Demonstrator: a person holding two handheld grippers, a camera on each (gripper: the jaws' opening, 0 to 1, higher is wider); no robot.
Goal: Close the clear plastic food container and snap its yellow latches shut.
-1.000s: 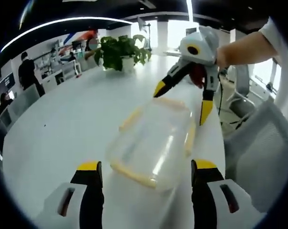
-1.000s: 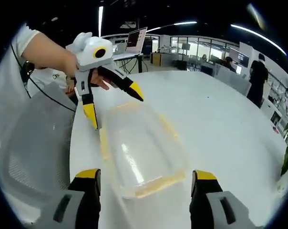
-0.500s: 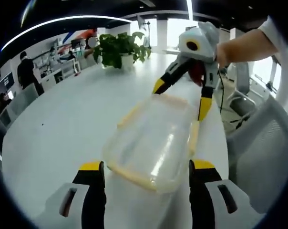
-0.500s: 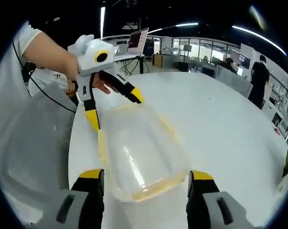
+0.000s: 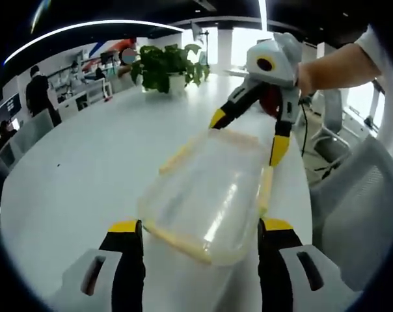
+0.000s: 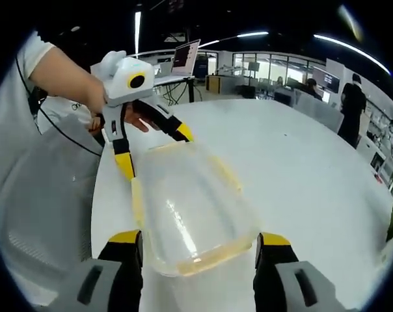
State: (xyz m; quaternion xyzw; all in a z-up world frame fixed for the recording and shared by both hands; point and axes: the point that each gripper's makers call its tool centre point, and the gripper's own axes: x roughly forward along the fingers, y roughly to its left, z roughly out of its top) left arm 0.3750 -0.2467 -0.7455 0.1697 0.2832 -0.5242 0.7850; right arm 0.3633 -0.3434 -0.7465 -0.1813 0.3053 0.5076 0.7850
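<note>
container point(image 5: 206, 195) lies lid-down on the white table point(image 5: 86, 169) between both grippers, left gripper point(image 5: 200, 227) and right gripper point(image 6: 196, 234) each spread wide around an end, so uneven pressing could skid it and leave the yellow latches point(image 6: 206, 255) unsnapped.

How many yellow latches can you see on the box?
4: in the left gripper view, a near-end latch, a right-side latch, a left-side latch and a far-end latch.

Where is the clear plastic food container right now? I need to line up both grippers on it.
The clear plastic food container lies on the white table, lengthwise between the two open grippers: left gripper at one short end, right gripper at the other.
</note>
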